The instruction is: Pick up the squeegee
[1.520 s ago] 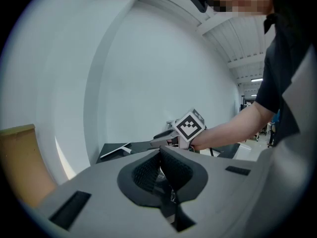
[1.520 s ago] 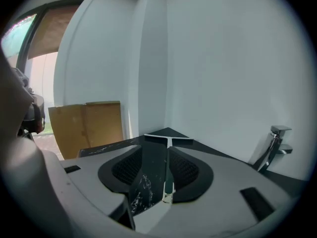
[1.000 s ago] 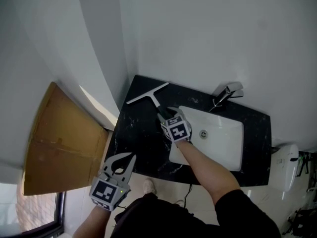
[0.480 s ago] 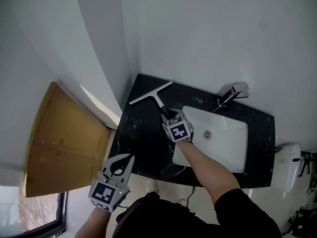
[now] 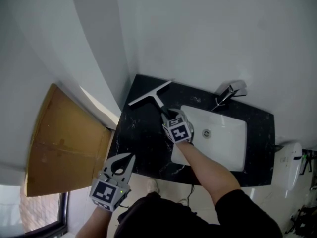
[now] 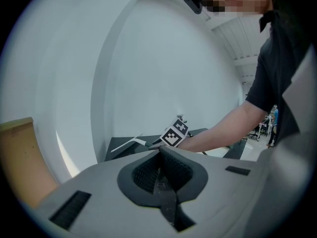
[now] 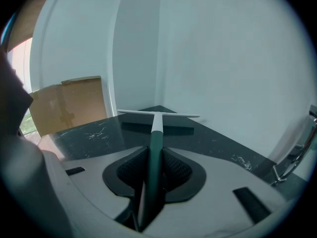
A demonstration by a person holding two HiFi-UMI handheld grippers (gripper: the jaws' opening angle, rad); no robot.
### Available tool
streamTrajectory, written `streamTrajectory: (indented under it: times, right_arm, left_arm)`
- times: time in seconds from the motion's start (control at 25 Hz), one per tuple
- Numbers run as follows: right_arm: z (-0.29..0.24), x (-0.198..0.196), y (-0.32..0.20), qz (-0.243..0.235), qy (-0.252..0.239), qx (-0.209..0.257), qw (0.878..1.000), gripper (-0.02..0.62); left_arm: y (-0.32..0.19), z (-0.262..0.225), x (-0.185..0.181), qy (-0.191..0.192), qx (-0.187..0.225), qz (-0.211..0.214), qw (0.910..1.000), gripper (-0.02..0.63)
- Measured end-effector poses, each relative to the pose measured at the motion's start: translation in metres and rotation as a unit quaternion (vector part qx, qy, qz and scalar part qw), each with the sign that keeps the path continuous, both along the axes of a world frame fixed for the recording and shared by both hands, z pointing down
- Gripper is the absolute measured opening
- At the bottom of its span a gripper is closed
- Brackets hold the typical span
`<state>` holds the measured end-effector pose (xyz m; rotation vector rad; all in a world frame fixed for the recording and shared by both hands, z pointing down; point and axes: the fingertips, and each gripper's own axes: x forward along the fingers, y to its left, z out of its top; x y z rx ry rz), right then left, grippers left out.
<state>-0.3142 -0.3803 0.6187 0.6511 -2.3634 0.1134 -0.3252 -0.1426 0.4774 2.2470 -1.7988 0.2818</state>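
Note:
The squeegee (image 5: 150, 94) lies on the black marble countertop (image 5: 138, 138), its white blade toward the wall corner and its dark green handle (image 7: 156, 133) pointing back at me. My right gripper (image 5: 166, 114) is at the handle's end. Its jaws are closing, and the handle runs between the ribbed pads (image 7: 174, 168), which touch it on both sides. The squeegee still rests on the counter. My left gripper (image 5: 131, 157) hangs below the counter's front left corner with its jaws together and nothing in them; in the left gripper view the left gripper (image 6: 159, 153) points toward the counter.
A white sink basin (image 5: 223, 148) is set in the counter to the right of the right gripper, with a chrome faucet (image 5: 229, 90) behind it. A cardboard sheet (image 5: 64, 143) leans at the left. A white fixture (image 5: 288, 165) stands at the far right.
The right gripper has stayed at the squeegee's handle, barely shifting. The left gripper has kept still. The squeegee has not moved on the counter.

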Motion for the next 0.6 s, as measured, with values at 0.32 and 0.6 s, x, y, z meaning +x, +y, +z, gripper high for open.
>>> streamTrajectory:
  times: [0.32,0.6]
  right_arm:
    - [-0.050,0.040,0.031,0.004,-0.048,0.012,0.999,0.104]
    - [-0.097,0.120,0.080,0.015,-0.091,0.030,0.995,0.104]
  left_arm:
    - [-0.005,-0.016,0.033,-0.006,0.023,0.020,0.9995,-0.005]
    - [-0.005,-0.029,0.100,-0.006,0.043,0.063,0.9970,-0.005]
